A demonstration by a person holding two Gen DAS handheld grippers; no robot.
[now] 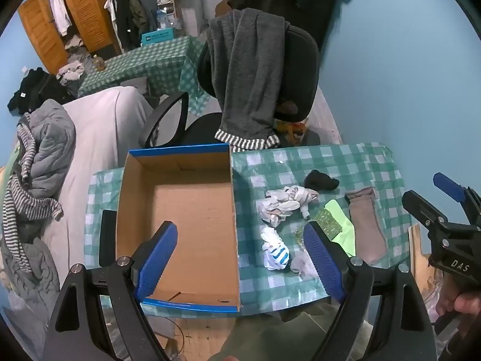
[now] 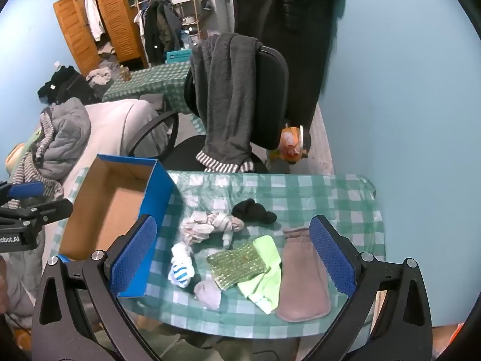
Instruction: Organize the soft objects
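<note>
An empty blue cardboard box [image 1: 180, 219] [image 2: 111, 210] stands on the left of the checked table [image 1: 345, 162] [image 2: 300, 189]. To its right lie soft items: a black sock [image 2: 254, 210] [image 1: 320, 180], a pale sock bundle [image 2: 210, 225] [image 1: 285, 204], a white and blue striped sock [image 2: 180, 267] [image 1: 275, 252], a grey sock ball [image 2: 207, 294], a green sequined piece [image 2: 237, 264], a lime sock [image 2: 266, 273] and a mauve sock [image 2: 300, 276] [image 1: 365, 225]. My left gripper [image 1: 240, 258] is open above the box's near right wall. My right gripper [image 2: 234, 252] is open above the socks.
An office chair [image 2: 264, 96] with a grey garment over it stands behind the table. A bed with a grey jacket [image 1: 45, 147] lies to the left. The blue wall runs along the right. A second checked table and a wardrobe stand far back.
</note>
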